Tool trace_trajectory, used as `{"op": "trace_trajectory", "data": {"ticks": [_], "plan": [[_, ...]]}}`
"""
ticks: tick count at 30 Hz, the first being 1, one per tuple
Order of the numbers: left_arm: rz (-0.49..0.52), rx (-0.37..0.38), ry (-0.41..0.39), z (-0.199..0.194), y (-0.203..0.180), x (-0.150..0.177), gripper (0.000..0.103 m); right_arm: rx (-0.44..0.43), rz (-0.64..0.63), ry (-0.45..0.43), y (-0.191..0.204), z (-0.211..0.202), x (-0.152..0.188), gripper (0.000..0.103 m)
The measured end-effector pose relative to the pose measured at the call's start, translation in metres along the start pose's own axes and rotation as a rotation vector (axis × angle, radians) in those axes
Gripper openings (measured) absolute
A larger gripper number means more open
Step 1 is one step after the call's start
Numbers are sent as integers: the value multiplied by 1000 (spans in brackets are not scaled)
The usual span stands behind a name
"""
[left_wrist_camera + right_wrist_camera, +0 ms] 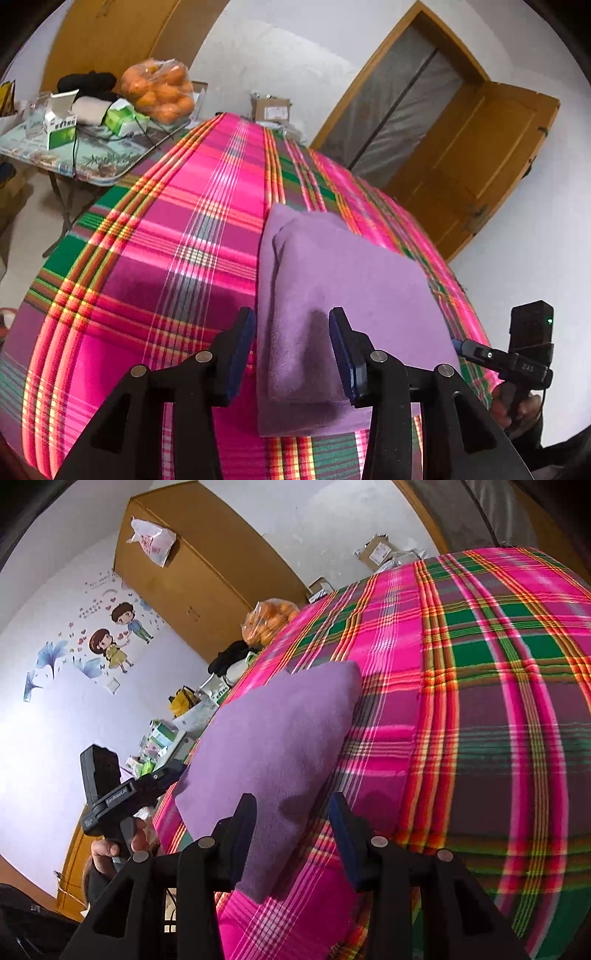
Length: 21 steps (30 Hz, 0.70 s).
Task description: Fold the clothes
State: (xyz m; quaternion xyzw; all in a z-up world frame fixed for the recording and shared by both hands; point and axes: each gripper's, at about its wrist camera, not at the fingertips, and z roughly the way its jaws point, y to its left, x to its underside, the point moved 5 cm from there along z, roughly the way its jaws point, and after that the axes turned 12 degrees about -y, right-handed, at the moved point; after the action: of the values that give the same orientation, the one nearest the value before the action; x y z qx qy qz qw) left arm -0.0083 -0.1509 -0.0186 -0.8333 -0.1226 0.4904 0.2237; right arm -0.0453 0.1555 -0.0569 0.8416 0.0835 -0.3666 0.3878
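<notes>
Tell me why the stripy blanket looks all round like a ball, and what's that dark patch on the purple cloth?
Left wrist view: the fisheye lens bends the flat plaid blanket into a dome; right wrist view bulges likewise. The dark patch on the folded purple cloth is shadow near the left hand-held gripper.

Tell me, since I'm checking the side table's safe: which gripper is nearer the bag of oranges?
Left, I'd judge. The left gripper is at the purple cloth's edge on the bag of oranges' side; the right gripper is at the opposite edge, further away.
</notes>
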Motion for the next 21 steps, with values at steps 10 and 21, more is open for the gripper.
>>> {"op": "trace_trajectory", "data": {"ticks": [10,21], "plan": [[-25,13,86,18,5,4,44,3,71,66,-5,19,3,47],[-27,53,126,46,2,-5,45,-26,103,88,-3,44,-7,52]]}}
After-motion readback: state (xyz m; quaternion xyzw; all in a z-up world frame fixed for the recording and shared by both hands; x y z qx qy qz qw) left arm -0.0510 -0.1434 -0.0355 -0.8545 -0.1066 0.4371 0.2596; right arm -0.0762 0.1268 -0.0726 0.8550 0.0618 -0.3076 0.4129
